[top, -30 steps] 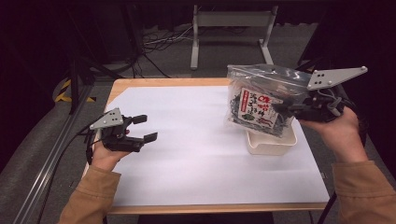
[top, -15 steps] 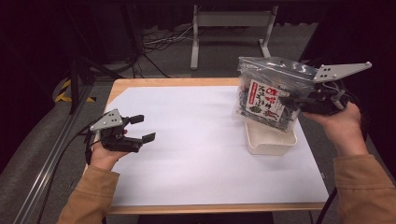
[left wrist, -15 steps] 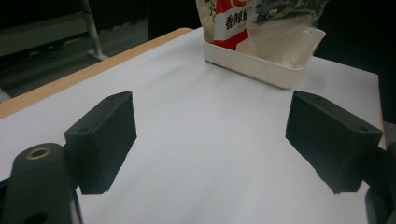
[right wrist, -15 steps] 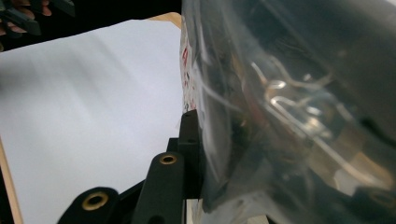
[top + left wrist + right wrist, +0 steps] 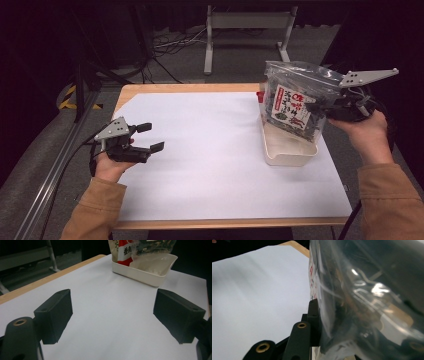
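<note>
Near the table's [image 5: 210,190] left edge, left hand-held gripper [image 5: 148,137] hovers with jaws wide apart, empty. Farther right, white tray [image 5: 290,152] sits on the white sheet. Above the tray, right hand-held gripper [image 5: 320,106] clamps a clear bag of dark snack [image 5: 292,102] with red-white label, lifted, bottom just over the tray. Beyond the table: metal stand [image 5: 250,22], cables.

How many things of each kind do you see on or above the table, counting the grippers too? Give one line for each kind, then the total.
Grippers: 2, the left gripper and the right gripper
Clear bags with a printed label: 1, the bag
White trays: 1, the tray
White sheets covering the table: 1, the sheet
Total: 5
</note>
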A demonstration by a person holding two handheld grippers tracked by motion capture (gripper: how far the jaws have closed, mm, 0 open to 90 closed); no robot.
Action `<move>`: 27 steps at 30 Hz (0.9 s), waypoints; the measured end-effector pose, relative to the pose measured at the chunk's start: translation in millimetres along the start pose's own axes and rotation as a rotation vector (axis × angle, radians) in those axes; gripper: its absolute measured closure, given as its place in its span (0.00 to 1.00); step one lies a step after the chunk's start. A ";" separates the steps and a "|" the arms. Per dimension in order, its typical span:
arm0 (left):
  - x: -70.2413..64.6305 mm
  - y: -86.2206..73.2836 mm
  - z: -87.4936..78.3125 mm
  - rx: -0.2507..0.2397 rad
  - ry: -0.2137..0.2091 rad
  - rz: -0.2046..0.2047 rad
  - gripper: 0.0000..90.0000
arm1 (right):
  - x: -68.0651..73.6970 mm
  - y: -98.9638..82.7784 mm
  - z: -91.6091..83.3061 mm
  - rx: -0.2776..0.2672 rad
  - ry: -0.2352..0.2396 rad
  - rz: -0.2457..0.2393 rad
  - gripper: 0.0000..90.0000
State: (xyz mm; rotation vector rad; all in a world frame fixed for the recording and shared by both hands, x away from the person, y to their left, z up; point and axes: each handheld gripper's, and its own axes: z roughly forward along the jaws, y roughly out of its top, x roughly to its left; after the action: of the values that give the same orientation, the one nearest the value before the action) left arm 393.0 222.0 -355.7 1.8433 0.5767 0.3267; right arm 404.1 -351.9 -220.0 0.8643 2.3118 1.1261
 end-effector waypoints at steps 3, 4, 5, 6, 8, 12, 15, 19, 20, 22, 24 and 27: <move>0.4 -0.5 -0.6 0.004 0.000 -0.002 0.18 | -1.2 -1.4 1.9 0.011 -0.007 0.015 0.83; 0.4 -0.6 -0.9 0.003 0.001 -0.004 0.18 | -1.3 -1.7 2.6 0.018 -0.014 0.017 0.83; 0.8 -0.6 -1.2 0.002 0.001 0.000 0.18 | -1.4 -1.9 3.2 0.021 -0.018 0.020 0.83; 0.9 -0.5 -1.4 0.001 0.002 0.001 0.18 | -1.5 -2.1 3.7 0.021 -0.019 0.025 0.83; 1.1 -0.7 -1.7 0.002 0.003 0.000 0.18 | -1.8 -2.4 4.6 0.025 -0.022 0.031 0.83; 1.5 -0.9 -1.8 0.004 0.005 0.003 0.18 | -1.8 -3.5 8.0 0.047 -0.034 0.041 0.83; 1.8 -1.0 -2.1 0.005 0.003 0.000 0.18 | -1.7 -4.3 10.2 0.056 -0.037 0.045 0.83; 1.8 -1.4 -2.4 0.004 0.005 -0.006 0.18 | -1.0 -6.5 17.2 0.087 -0.045 0.054 0.83; 1.9 -1.5 -2.4 0.005 0.005 -0.005 0.18 | -0.8 -7.3 19.0 0.093 -0.045 0.047 0.83; 2.2 -1.7 -2.5 0.006 0.005 -0.005 0.18 | 0.0 -8.9 22.7 0.101 -0.042 0.045 0.83; 2.8 -1.7 -2.9 0.007 0.008 0.000 0.18 | 0.2 -10.9 25.5 0.106 -0.044 0.046 0.83; 2.8 -1.9 -3.3 0.006 0.010 0.000 0.18 | -0.4 -15.2 29.8 0.117 -0.041 0.049 0.83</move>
State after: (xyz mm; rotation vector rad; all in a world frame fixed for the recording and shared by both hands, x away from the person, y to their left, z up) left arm 393.4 226.7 -356.6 1.8486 0.5855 0.3345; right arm 417.2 -343.3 -249.5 0.9821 2.3536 0.9916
